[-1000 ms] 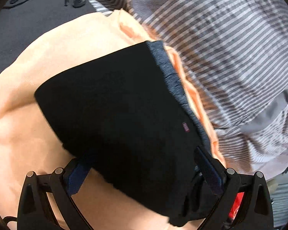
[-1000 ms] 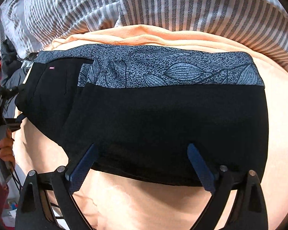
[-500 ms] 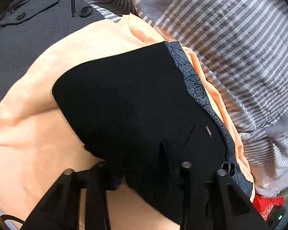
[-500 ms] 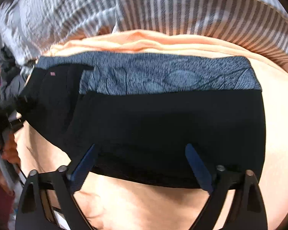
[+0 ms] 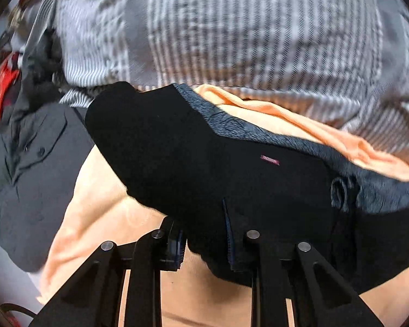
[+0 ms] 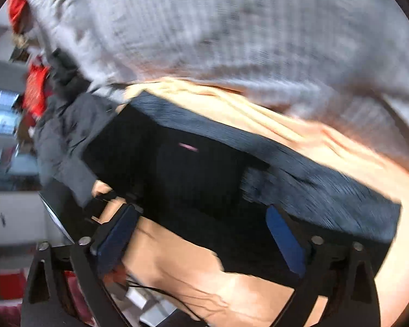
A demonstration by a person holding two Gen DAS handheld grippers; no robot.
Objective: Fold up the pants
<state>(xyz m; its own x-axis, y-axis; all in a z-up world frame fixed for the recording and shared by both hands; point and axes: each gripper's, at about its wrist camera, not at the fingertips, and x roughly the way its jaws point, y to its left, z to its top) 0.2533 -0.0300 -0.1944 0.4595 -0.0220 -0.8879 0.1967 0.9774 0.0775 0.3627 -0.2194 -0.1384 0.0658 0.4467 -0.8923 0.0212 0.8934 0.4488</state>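
Observation:
The black pants (image 5: 193, 158) with a grey patterned waistband (image 5: 259, 133) lie folded on an orange cloth (image 5: 101, 204). My left gripper (image 5: 204, 239) is shut on the pants' near edge, with black fabric bunched between its fingers. In the blurred right wrist view the pants (image 6: 204, 169) lie ahead, and my right gripper (image 6: 201, 231) is open, its blue pads (image 6: 283, 234) at the pants' near edge with nothing pinched.
A grey and white striped duvet (image 5: 245, 32) fills the back. A dark grey buttoned garment (image 5: 27, 163) lies to the left, with red items (image 5: 0, 95) beyond it. The orange cloth also shows in the right wrist view (image 6: 177, 267).
My left gripper closed on the pants' edge and swung round with it. The right gripper stayed open while its view tilted and blurred with motion.

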